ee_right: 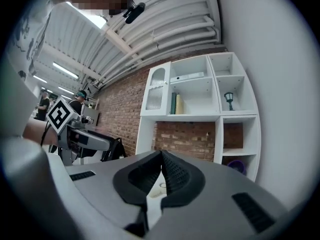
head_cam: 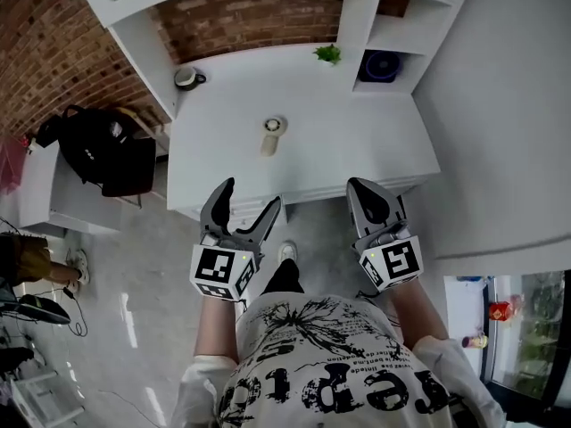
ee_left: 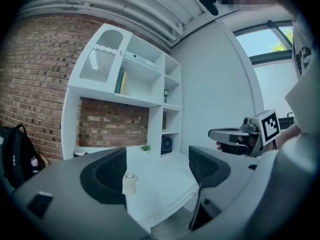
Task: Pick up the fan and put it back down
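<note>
A small cream fan (head_cam: 272, 135) stands upright near the middle of the white desk (head_cam: 357, 141). My left gripper (head_cam: 250, 196) is held short of the desk's near edge, over the floor, open wide with nothing between its fingers. In the left gripper view the fan (ee_left: 129, 182) shows ahead, just inside the left jaw of the left gripper (ee_left: 160, 166). My right gripper (head_cam: 361, 190) is also in front of the desk edge, to the right of the fan, and is shut on nothing. In the right gripper view the right gripper (ee_right: 161, 156) has its jaws meeting, and the fan (ee_right: 160, 188) peeks below them.
A white shelf unit (head_cam: 357, 25) backs the desk against a brick wall. On the desk's far side are a little green plant (head_cam: 327, 53) and a round dark-rimmed object (head_cam: 187, 78). A dark blue item (head_cam: 382, 65) sits in a cubby. A black backpack (head_cam: 103, 150) rests left of the desk.
</note>
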Demonstrator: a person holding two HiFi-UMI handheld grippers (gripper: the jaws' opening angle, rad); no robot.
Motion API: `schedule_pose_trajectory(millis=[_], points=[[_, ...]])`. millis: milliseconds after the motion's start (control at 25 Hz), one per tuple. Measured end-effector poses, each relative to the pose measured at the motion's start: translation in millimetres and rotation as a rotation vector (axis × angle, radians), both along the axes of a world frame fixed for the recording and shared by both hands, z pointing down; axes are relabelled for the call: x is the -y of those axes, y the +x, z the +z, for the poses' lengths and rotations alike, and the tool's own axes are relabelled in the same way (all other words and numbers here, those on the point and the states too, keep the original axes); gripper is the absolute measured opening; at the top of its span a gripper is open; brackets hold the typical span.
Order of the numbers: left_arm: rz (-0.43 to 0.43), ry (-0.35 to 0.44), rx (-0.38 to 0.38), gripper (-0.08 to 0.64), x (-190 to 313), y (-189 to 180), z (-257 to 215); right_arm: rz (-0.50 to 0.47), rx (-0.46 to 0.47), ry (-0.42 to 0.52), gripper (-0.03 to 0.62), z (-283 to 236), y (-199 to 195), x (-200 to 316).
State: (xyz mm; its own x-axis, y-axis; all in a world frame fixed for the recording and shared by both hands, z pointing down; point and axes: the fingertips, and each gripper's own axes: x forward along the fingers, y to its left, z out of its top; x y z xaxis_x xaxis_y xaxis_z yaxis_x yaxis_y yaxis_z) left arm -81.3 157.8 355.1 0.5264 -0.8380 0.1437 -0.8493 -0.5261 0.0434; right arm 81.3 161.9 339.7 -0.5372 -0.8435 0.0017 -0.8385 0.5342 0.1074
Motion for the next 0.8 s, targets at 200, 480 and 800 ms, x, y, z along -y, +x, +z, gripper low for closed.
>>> schedule_pose_trajectory(millis=[200,480,800], points=[[0.016,0.015,-0.012,0.375,96,-33,-13,0.006,-0.034,0.029,0.015,-15,-40,89],[0.051,-0.007,-0.016,0.374,194,-55,-6,0.014,-0.048,0.017,0.014,-11,-72,187],[0.082,-0.108,0.044,0.374,243,-44,40,-0.006,-0.061,-0.057,0.014,22,-72,250]])
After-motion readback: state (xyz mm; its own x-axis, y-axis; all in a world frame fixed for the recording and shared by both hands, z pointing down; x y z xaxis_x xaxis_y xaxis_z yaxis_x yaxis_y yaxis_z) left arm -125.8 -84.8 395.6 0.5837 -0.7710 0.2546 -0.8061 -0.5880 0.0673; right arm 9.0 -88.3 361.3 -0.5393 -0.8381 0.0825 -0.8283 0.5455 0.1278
